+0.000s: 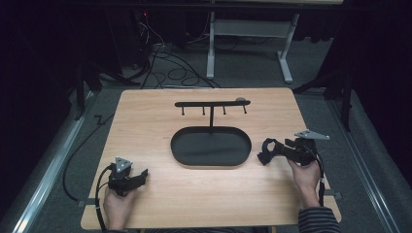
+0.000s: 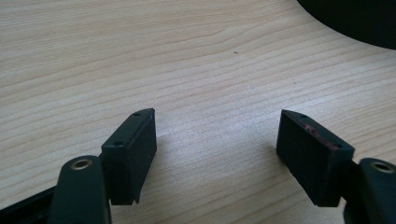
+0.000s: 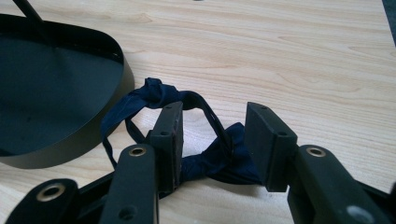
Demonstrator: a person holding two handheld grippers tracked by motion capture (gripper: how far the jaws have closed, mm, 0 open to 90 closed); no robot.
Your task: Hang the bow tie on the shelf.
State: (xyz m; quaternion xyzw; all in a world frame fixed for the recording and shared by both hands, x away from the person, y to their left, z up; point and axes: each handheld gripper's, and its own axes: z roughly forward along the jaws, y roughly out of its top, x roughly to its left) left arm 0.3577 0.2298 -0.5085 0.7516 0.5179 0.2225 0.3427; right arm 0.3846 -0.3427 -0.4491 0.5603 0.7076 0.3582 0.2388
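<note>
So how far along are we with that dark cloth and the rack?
Nothing looks done: the rack's pegs hang bare and its tray holds nothing. In hand: the right claw is open around the dark cloth on the table. The left claw is open. Gripping and placing remain.

both left gripper [image 1: 138, 175] and right gripper [image 1: 268, 151] gape apart.

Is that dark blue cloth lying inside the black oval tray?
No, the dark blue cloth lies on the table beside the tray.
</note>
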